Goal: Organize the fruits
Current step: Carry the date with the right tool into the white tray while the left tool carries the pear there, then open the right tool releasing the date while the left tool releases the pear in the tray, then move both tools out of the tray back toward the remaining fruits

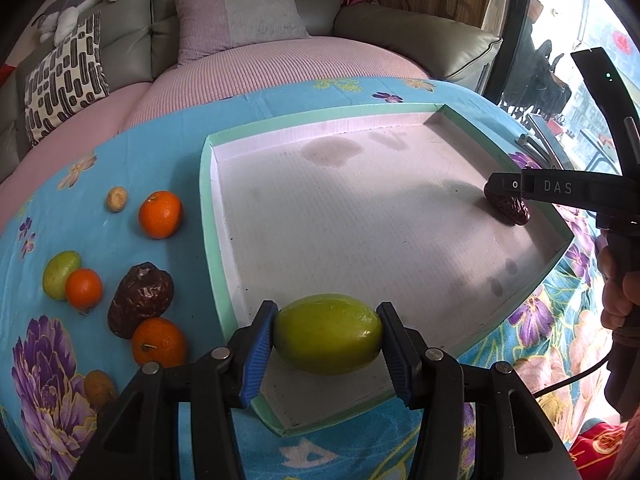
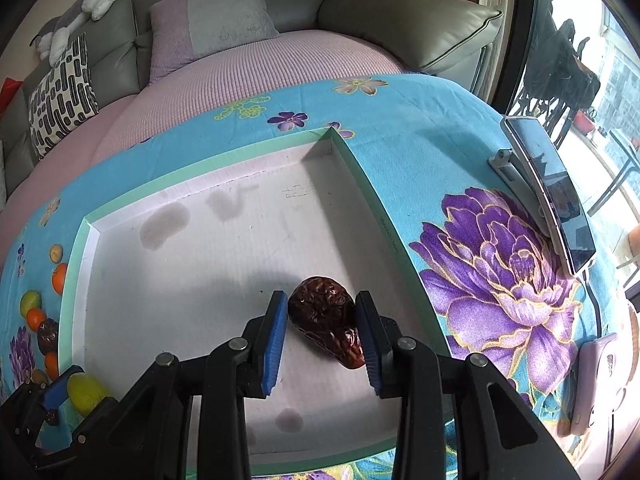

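Placing was in hand: the left gripper (image 1: 327, 336) pinched a green fruit (image 1: 328, 334) over the tray (image 1: 208, 216)'s near edge; the right gripper (image 2: 322, 336) pinched a date (image 2: 326, 324) by its right edge. Next, likely release.

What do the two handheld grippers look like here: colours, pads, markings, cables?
Both grippers, left and right, are black plastic linkages with silver rivets, their jaws faced with ribbed blue pads. Seen from the left wrist camera, the right unit has "DAS" in white letters, a small green light, and a black cable trailing below its handle.
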`<action>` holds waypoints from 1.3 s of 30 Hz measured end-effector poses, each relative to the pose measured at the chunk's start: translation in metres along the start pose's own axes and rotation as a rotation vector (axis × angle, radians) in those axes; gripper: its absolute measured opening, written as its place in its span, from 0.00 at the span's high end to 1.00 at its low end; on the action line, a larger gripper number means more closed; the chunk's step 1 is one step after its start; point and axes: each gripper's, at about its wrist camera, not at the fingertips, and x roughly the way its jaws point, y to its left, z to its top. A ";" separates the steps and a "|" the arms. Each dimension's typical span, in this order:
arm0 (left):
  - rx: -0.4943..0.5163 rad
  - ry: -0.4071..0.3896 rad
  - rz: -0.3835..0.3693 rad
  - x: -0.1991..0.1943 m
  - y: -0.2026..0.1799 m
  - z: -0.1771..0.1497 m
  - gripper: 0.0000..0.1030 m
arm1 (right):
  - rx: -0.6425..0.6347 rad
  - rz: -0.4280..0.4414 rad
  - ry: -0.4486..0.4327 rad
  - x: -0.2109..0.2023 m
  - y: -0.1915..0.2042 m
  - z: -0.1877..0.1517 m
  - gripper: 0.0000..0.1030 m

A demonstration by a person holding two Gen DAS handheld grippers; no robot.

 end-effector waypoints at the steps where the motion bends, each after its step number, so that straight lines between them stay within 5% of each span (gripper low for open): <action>1: 0.002 0.000 0.000 0.000 0.000 0.000 0.48 | -0.001 -0.001 0.000 0.000 0.000 0.000 0.65; 6: 0.002 -0.005 0.002 0.000 0.000 0.000 0.46 | -0.001 -0.002 0.001 0.001 0.000 0.000 0.65; 13: -0.010 -0.049 -0.001 -0.009 0.003 0.004 0.30 | 0.006 -0.006 0.004 0.003 -0.001 -0.001 0.63; 17: -0.016 -0.090 -0.004 -0.018 0.004 0.007 0.24 | 0.025 -0.012 0.010 0.004 -0.004 -0.001 0.44; 20: -0.033 -0.125 0.020 -0.026 0.008 0.009 0.21 | 0.028 -0.011 0.004 0.003 -0.005 0.000 0.41; 21: -0.044 -0.131 0.034 -0.027 0.011 0.010 0.13 | 0.025 -0.013 0.002 0.002 -0.004 0.000 0.39; 24: -0.098 -0.157 0.077 -0.032 0.024 0.012 0.01 | 0.012 -0.020 -0.004 0.000 -0.001 0.001 0.33; 39: -0.519 -0.126 0.361 -0.041 0.122 -0.006 0.00 | -0.115 -0.018 -0.050 -0.005 0.029 0.000 0.13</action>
